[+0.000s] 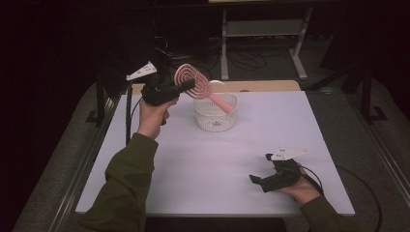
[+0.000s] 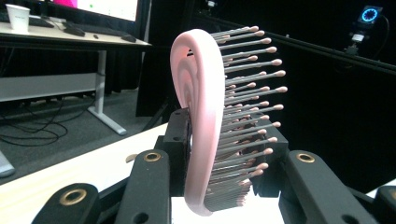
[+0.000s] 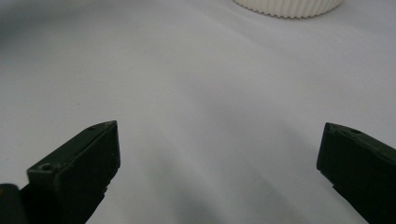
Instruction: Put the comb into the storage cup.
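A pink hairbrush [image 1: 192, 79] with a round spiral head is raised above the table's back left. Its handle slopes down to the right over a white ribbed basket [image 1: 216, 121]. My left gripper [image 1: 188, 87] is shut on the brush head. In the left gripper view the pink head [image 2: 201, 116] stands edge-on between the jaws, with its grey bristles pointing right. My right gripper [image 1: 257, 180] rests low at the table's front right, pointing left, open with nothing between its jaws [image 3: 219, 154]. The basket's rim [image 3: 287, 7] lies ahead of it.
The white table [image 1: 193, 164] spans the middle, with a wooden strip [image 1: 270, 86] along its back edge. A metal desk frame [image 1: 261, 29] and loose cables stand behind it. A desk with a paper cup [image 2: 17, 17] lies beyond.
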